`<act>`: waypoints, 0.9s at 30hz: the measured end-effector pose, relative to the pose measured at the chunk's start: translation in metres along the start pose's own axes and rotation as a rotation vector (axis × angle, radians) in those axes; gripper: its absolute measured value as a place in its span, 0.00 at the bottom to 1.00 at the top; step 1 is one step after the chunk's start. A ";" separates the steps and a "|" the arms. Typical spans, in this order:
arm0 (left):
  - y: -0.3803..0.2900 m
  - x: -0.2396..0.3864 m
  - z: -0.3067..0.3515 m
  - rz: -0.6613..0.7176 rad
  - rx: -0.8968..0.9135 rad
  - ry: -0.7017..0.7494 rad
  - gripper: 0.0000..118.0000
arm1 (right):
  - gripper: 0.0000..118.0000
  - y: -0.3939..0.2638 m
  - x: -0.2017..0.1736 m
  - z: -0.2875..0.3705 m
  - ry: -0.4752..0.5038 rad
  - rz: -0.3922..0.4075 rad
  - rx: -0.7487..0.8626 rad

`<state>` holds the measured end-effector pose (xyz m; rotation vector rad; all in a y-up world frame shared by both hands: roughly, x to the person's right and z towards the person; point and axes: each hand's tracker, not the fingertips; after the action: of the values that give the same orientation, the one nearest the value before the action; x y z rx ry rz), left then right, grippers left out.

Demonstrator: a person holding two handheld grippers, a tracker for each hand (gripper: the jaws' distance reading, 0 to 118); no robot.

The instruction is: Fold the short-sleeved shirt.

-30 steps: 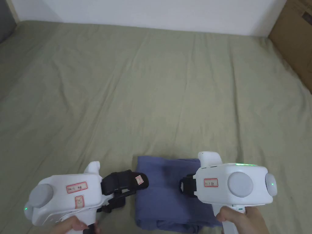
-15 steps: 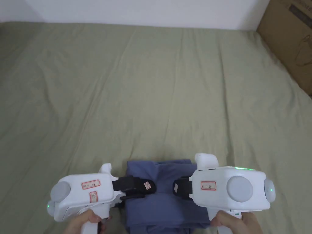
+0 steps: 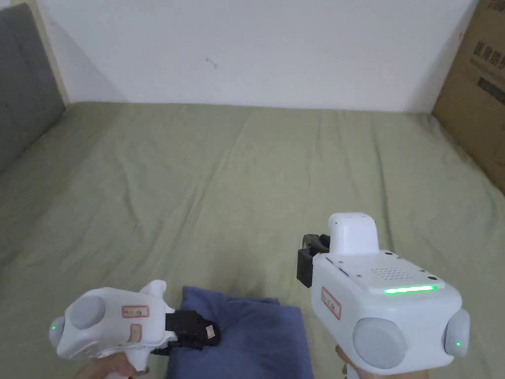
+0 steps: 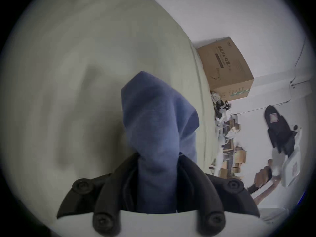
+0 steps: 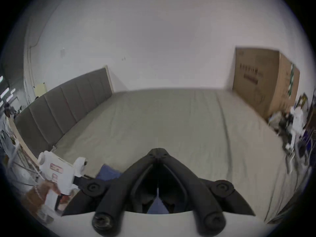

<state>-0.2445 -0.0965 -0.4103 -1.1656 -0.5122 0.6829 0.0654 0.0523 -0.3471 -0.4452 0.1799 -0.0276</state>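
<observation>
My left tongs [image 4: 158,157] pinch the folded blue shirt [image 3: 256,335], which lies on the green bedsheet [image 3: 246,187] at six o'clock in my head view, while my right tongs [image 5: 158,151], pressed together, are raised at four o'clock.

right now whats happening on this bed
A person is folding a blue shirt on a green bed sheet, using a handheld gripper in each hand. The left gripper is shut on a bunched part of the shirt. The right gripper is shut with nothing between its tips, raised above the bed and pointing toward the wall.
</observation>
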 end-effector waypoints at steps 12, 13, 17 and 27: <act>0.008 -0.085 0.161 -0.018 0.121 0.450 0.18 | 0.01 -0.001 -0.097 0.011 0.059 0.041 0.110; 0.010 -0.089 0.170 -0.044 0.117 0.501 0.18 | 0.01 -0.003 -0.103 0.011 0.063 0.039 0.108; 0.022 -0.100 0.194 -0.100 0.092 0.687 0.18 | 0.01 -0.008 -0.118 0.004 0.062 0.041 0.099; 0.033 -0.120 0.205 -0.301 0.211 1.027 0.56 | 0.01 -0.013 -0.152 -0.022 0.101 0.065 0.039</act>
<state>-0.4760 -0.0409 -0.3776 -1.0516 0.2547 -0.1624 -0.0878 0.0411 -0.3360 -0.3991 0.2926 0.0101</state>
